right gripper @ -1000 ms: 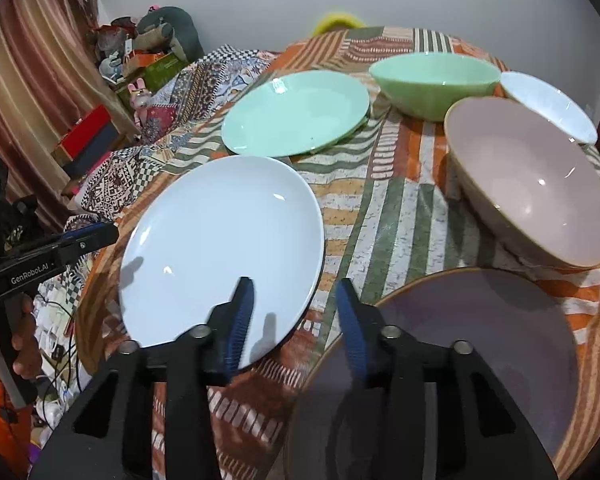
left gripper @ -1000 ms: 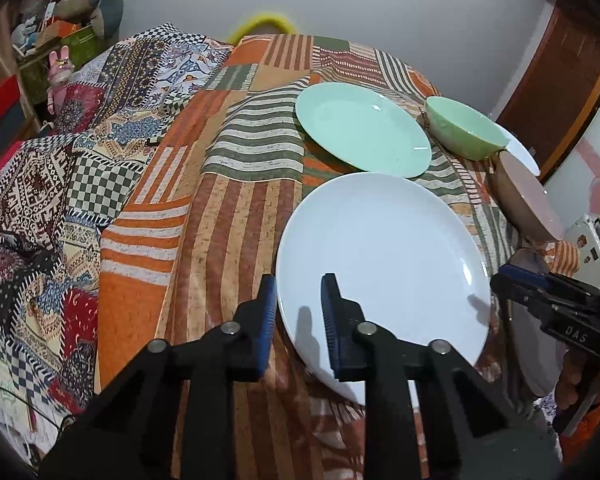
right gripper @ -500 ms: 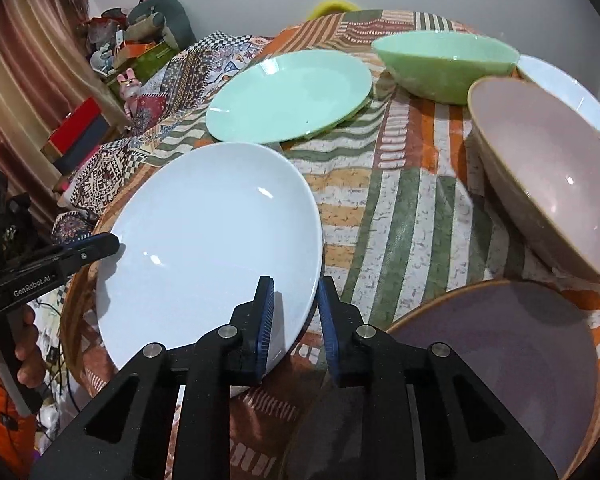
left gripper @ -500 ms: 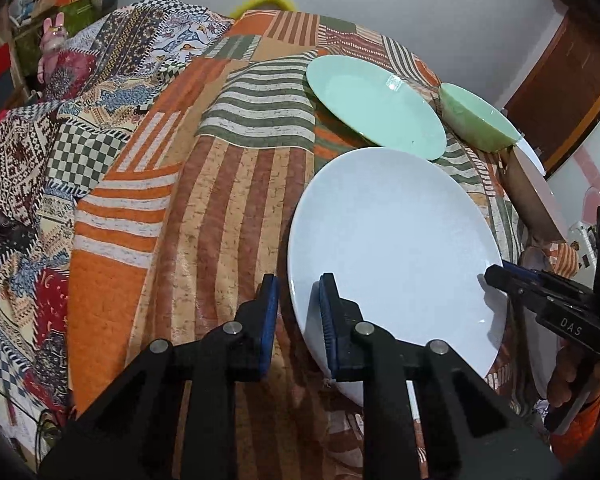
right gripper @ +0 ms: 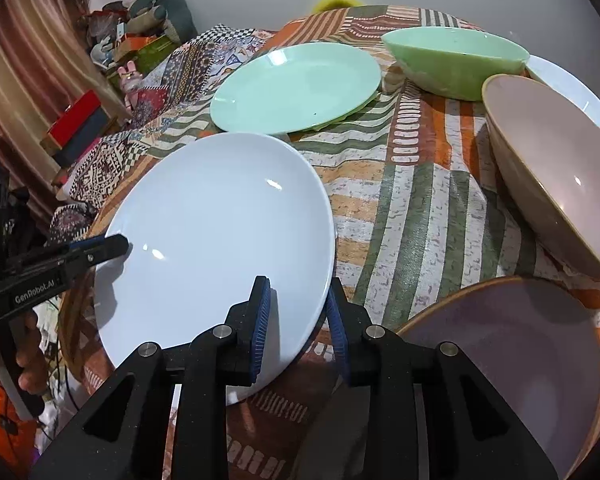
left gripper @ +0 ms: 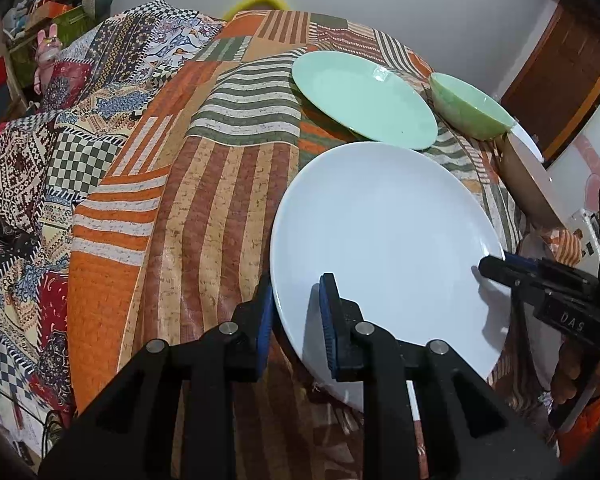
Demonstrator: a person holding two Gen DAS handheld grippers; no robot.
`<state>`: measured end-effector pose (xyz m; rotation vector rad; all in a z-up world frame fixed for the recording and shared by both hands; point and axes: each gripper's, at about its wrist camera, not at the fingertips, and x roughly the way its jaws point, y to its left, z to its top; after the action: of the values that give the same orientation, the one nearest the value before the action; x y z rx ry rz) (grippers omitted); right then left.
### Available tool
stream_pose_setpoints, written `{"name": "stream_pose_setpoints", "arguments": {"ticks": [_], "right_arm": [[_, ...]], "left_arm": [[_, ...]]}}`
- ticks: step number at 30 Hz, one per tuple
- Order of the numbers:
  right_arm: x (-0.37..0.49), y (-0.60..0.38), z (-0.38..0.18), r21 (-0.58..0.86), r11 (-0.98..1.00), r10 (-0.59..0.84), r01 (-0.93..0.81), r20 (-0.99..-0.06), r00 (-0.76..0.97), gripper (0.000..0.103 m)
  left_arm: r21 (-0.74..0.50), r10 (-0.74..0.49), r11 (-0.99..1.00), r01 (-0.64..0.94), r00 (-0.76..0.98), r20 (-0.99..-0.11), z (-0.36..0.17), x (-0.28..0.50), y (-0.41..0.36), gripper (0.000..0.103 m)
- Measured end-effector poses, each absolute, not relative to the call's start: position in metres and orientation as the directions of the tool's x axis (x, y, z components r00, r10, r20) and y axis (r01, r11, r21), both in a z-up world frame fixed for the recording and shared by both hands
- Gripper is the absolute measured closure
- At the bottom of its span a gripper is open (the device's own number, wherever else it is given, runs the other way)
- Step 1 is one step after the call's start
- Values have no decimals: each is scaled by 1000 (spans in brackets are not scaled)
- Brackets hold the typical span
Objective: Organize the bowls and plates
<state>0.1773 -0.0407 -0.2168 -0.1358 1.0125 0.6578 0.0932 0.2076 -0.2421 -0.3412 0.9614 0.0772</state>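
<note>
— Gripping the white plate (left gripper: 384, 240) from two sides, is that what you are doing?

— Yes. I am holding it with both tools at once. The left gripper (left gripper: 296, 312) is straddling the near-left rim, one finger under the plate and one over it, and the right gripper (right gripper: 296, 312) is doing the same on the near-right rim. Both pairs of fingers are sitting close on the rim and I am reading them as clamped, though the lower finger of each is partly hidden by the plate.

— Why two grips on one plate?

— I am guessing it is wide and slick, so opposite holds are keeping it from tipping. Its near edge is lifting off the striped cloth (left gripper: 204, 208) covering the counter, while the far edge is sitting close to the green plate (right gripper: 296, 88).

— Where is it going?

— Probably onto that green plate, since plates are stacking with plates. The green bowl (right gripper: 456, 60), the pink bowl (right gripper: 548, 172) and the purple bowl (right gripper: 508, 368) are sitting to the right, and another white plate (right gripper: 572, 88) is lying at the far right.

— Any writing?

— I am reading "GenRobot.AI" on the left tool's side in the right wrist view, and "DAS" on the right tool's side in the left wrist view.
</note>
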Motion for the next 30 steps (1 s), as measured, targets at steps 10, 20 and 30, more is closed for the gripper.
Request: {"name": "stream_pose_setpoints", "arguments": {"ticks": [10, 20, 30], "right_arm": [[161, -46, -208, 167, 806, 442, -567, -807, 391, 76], [146, -53, -193, 157, 804, 453, -574, -786, 420, 76], [130, -77, -170, 134, 819, 451, -558, -751, 482, 76]], "left_arm": [[-262, -92, 942, -209, 592, -801, -228, 73, 197, 82], [-245, -84, 953, -180, 619, -781, -205, 57, 182, 82], [-244, -107, 962, -122, 653, -750, -177, 47, 153, 82]]}}
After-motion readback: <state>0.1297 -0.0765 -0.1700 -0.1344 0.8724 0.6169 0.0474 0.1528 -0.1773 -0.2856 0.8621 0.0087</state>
